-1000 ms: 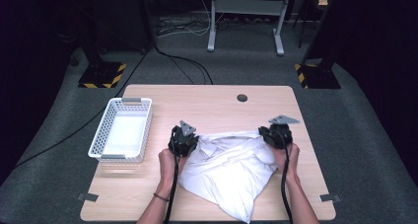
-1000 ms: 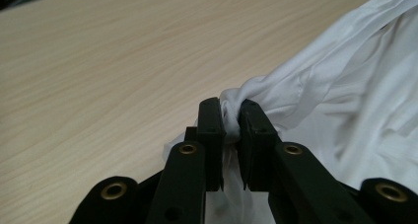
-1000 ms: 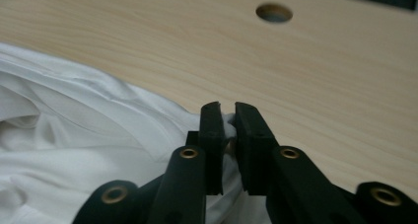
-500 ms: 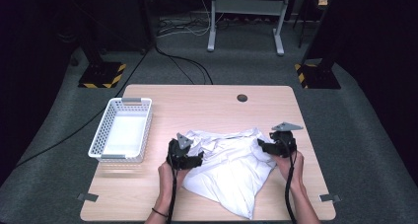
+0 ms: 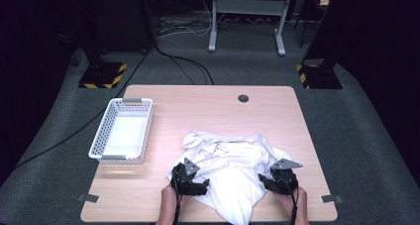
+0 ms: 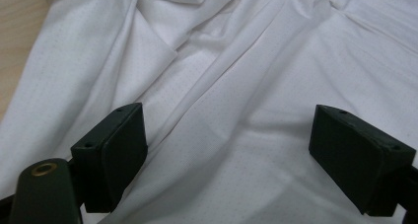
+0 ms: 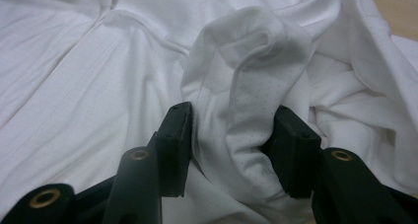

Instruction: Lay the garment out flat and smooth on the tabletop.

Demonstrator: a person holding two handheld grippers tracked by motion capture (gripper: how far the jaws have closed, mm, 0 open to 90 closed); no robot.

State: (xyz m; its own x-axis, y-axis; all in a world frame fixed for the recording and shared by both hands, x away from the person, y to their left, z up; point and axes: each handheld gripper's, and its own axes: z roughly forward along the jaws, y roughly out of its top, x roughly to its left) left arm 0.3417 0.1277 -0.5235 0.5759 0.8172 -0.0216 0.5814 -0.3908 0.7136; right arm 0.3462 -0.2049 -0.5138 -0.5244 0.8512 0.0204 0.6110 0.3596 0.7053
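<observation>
A crumpled white garment (image 5: pixel 233 158) lies on the near half of the wooden table (image 5: pixel 198 108). My left gripper (image 5: pixel 202 185) rests low at the garment's near left edge. Its jaws have just been opening and stand wide apart over flat cloth (image 6: pixel 231 61), with nothing pinched in my left gripper (image 6: pixel 229 114). My right gripper (image 5: pixel 266 181) sits at the garment's near right edge. Its jaws have just been closing, and a raised fold of the cloth (image 7: pixel 256 61) stands between them. The pads of my right gripper (image 7: pixel 234 111) press on that fold from both sides.
A white perforated basket (image 5: pixel 101 136) stands at the left of the table, apart from the garment. A round cable hole (image 5: pixel 242 98) is in the far middle of the tabletop. Beyond the table are dark floor, cables and a metal stand.
Both hands have moved back toward the table's near edge and lower. Each gripper let go of the garment's far part; the left stands wide, the right has closed on a fold.
</observation>
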